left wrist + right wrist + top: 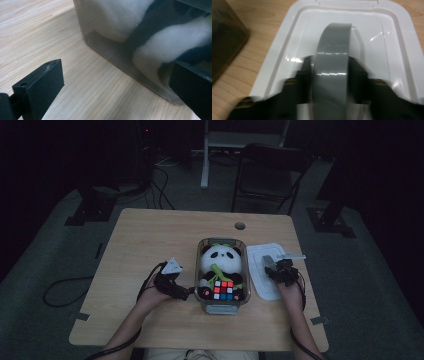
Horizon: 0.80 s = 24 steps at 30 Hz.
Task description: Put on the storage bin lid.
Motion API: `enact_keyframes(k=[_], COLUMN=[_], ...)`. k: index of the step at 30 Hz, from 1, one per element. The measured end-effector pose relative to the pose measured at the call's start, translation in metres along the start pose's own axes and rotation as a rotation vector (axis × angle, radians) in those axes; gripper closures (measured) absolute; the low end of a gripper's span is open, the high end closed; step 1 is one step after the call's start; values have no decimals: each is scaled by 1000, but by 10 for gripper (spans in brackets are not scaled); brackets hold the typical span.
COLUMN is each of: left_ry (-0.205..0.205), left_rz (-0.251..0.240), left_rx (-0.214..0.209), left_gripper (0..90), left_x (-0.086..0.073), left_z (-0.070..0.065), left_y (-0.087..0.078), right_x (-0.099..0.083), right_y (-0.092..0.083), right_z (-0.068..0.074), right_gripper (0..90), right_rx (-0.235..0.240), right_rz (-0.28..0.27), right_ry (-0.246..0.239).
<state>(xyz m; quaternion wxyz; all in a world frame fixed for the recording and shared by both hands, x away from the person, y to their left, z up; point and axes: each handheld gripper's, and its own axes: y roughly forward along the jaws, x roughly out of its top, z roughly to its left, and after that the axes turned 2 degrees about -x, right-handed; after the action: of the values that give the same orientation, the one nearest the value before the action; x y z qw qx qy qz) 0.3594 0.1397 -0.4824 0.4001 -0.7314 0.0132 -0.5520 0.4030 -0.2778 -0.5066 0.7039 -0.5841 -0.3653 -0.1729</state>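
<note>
Work in hand: closing the clear rectangular plastic box, which stands mid-bench on the pale wooden bench.
Contents: a black-and-white plush panda lies inside the box, with a multicoloured puzzle cube on its lap at the near end of the box.
Done so far: judging by how things lie, the packing looks finished; both toys sit within the box walls.
Lid: the white rectangular plastic lid lies flat on the bench just right of the box, a strip of grey tape arched over it as a handle.
Right hand-held gripper: over the lid, its jaws closed against the two sides of the grey tape handle, gripping it.
Left hand-held gripper: low on the bench at the left wall of the box, jaws standing apart with nothing between them; one jaw is close against the wall, apparently to steady it.
Left to do: lift the lid by its handle, carry it over the box, seat it on the rim.
Progress: probably past halfway; the box is not yet covered.
</note>
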Motion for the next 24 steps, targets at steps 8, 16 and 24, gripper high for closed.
enact_keyframes(k=[8, 16, 24], left_ry=[12, 29, 64], left_rz=[10, 16, 47], left_rx=[4, -14, -28], left_gripper=[5, 5, 5], left_x=[3, 7, 13], left_z=[-2, -11, -20], left_y=[1, 8, 19], right_x=[12, 33, 55], right_y=[-22, -69, -115], right_z=[-1, -3, 21], right_gripper=[674, 675, 675], right_rx=[-46, -80, -78], right_rz=[-30, -131, -243], right_ry=[35, 60, 10])
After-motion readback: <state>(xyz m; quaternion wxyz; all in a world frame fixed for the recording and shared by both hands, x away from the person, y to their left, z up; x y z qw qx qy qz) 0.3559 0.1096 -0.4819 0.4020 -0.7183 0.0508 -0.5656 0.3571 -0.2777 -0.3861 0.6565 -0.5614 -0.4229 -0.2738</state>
